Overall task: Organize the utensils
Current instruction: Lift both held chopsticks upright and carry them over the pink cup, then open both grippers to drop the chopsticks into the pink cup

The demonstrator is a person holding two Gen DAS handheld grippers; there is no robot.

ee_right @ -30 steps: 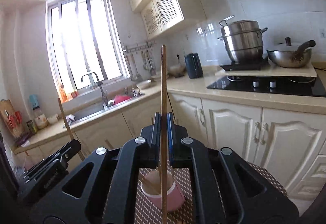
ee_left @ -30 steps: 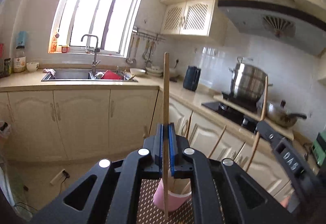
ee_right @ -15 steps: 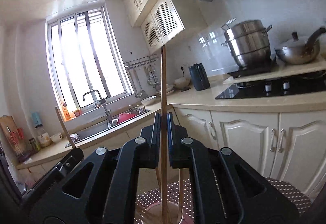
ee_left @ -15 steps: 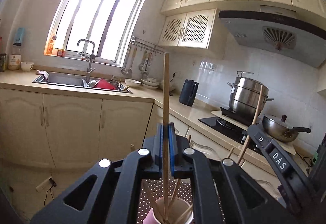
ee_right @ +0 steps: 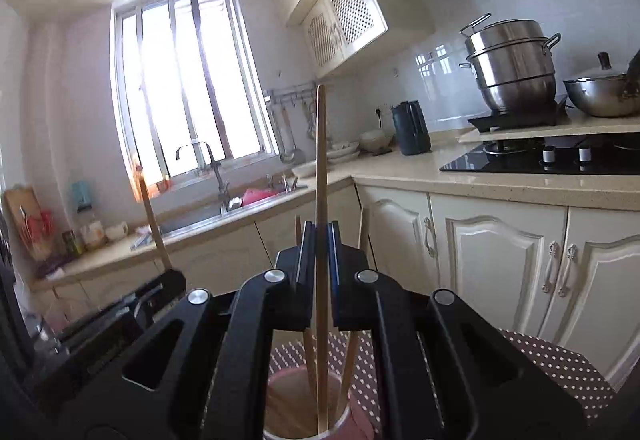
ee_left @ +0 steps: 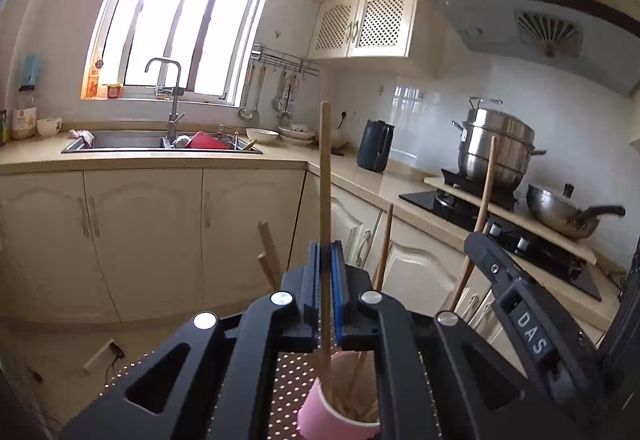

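Two wooden chopsticks, each upright, lower end down in the pink cup [ee_left: 320, 416]: one [ee_left: 325, 199] clamped betw. left gripper [ee_left: 327, 280] pads, other [ee_right: 320, 199] betw. right gripper [ee_right: 320, 260] pads. More chopsticks [ee_left: 382, 252] lean in cup, tips fanned out. Cup sits on dotted mat [ee_right: 560, 364].

a bright barred window [ee_left: 188, 11] floods the kitchen with daylight above a steel sink [ee_left: 160, 141] and its tall faucet [ee_left: 172, 95]. cream cabinets [ee_left: 140, 236] run under an l-shaped beige countertop [ee_right: 460, 179]. white tiled walls [ee_left: 432, 111] back a black cooktop [ee_right: 560, 155], with lattice-door upper cabinets [ee_left: 364, 25] beside a grey range hood [ee_left: 532, 27].
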